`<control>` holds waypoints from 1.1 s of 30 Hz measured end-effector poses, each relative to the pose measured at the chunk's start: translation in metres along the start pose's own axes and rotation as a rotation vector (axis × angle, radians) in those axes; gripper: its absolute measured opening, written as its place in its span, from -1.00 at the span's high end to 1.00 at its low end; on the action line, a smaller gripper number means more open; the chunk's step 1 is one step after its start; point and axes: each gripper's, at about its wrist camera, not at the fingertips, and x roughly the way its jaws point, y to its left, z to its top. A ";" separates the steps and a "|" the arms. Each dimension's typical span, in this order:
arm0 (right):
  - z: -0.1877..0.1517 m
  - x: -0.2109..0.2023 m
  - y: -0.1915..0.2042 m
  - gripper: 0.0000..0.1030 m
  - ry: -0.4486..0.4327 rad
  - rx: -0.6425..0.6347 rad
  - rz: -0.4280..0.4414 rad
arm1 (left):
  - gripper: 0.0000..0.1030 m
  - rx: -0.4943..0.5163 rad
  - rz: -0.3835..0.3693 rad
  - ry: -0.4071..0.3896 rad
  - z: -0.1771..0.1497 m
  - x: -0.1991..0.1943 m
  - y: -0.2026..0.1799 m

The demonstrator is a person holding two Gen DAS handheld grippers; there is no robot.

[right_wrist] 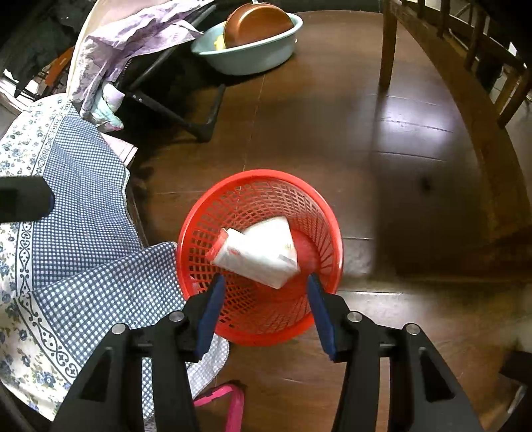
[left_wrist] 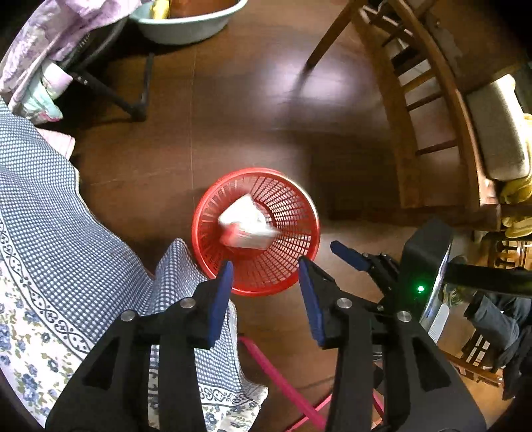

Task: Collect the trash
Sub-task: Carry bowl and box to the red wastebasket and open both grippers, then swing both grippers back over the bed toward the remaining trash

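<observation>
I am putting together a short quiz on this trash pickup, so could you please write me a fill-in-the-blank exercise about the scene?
1. The white packet lies inside the ____ basket.
2. The basket stands on the wooden ____.
3. The pan rests in a pale green ____.
4. Nothing is between the fingers of the right gripper or the left gripper; both are ____.

Missing words: red; floor; basin; open

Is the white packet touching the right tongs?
Apart. The right wrist view shows the packet lying in the red basket, with the open right tongs above it, pads empty.
</observation>
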 end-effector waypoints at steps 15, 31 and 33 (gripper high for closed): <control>0.007 -0.077 0.060 -0.63 -0.104 -0.119 -0.074 | -0.03 -0.076 -0.070 -0.238 -0.043 -0.119 0.023; 0.015 -0.194 0.219 -0.88 -0.317 -0.349 -0.033 | -0.59 -0.151 0.021 -0.490 -0.159 -0.236 0.116; 0.014 -0.202 0.243 -0.88 -0.342 -0.398 -0.037 | -0.61 -0.164 0.073 -0.510 -0.177 -0.242 0.136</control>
